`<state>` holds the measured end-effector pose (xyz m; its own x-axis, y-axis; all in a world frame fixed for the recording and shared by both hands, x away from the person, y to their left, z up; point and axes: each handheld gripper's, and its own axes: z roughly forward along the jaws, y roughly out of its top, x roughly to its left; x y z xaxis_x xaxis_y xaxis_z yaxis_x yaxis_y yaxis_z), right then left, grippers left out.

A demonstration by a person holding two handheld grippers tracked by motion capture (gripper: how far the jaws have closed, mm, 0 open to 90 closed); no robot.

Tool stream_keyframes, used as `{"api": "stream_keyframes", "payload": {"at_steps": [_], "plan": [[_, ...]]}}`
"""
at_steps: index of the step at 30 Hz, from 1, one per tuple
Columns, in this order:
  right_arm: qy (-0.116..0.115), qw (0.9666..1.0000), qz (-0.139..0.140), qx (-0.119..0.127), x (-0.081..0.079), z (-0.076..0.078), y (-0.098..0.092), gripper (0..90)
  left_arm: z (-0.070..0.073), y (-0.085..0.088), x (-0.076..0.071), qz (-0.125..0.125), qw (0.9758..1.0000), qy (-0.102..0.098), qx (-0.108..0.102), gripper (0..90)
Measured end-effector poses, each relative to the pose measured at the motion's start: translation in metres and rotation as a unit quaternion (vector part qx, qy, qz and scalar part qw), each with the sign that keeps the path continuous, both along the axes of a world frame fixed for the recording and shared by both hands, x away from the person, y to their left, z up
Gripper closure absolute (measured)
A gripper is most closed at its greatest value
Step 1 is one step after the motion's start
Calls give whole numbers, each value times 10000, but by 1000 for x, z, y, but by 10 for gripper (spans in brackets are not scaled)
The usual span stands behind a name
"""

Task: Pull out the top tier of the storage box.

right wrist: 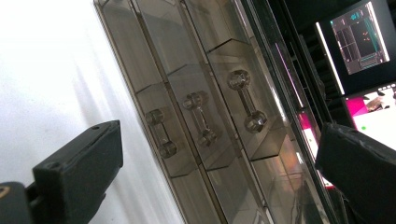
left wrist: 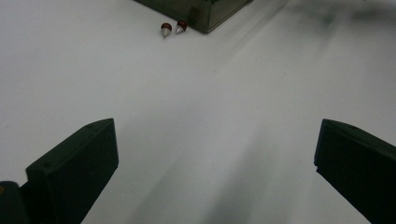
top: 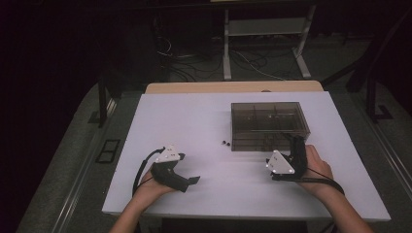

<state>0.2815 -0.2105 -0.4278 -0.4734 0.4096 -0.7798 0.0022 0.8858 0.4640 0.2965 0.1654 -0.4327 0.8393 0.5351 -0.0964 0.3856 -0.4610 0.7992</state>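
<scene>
A smoky clear compartment box (top: 269,125) with its lid down stands on the white table (top: 194,121), right of centre. Two small red-capped pieces (top: 226,143) lie just off its near left corner. The left gripper view shows these pieces (left wrist: 173,28) beside the box corner (left wrist: 205,11). My left gripper (top: 192,180) rests near the front left of the table and points right; its jaws (left wrist: 217,140) stand wide open with nothing between them. My right gripper (top: 296,141) is at the box's near right edge. It (right wrist: 219,140) is open and looks along the box (right wrist: 201,107) and its divided compartments.
Beyond the table's far edge are a white desk frame (top: 265,43) and loose cables (top: 194,63) on the floor. Lit monitors (right wrist: 359,32) show past the box in the right gripper view. Bare white tabletop lies between the two grippers.
</scene>
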Motion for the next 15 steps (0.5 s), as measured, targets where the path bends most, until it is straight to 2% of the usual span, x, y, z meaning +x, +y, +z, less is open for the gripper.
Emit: {"api": "stream_keyframes", "payload": {"at_steps": [6, 10, 15], "plan": [[-153, 9997, 1, -189, -1, 0, 1, 4, 0, 0, 0, 5, 10000, 1, 2, 0], [-281, 9987, 74, -419, -1, 0, 1, 4, 0, 0, 0, 0, 10000, -6, 6, 0], [-337, 9981, 55, -512, -1, -1, 1, 4, 0, 0, 0, 6, 10000, -5, 6, 0]]}}
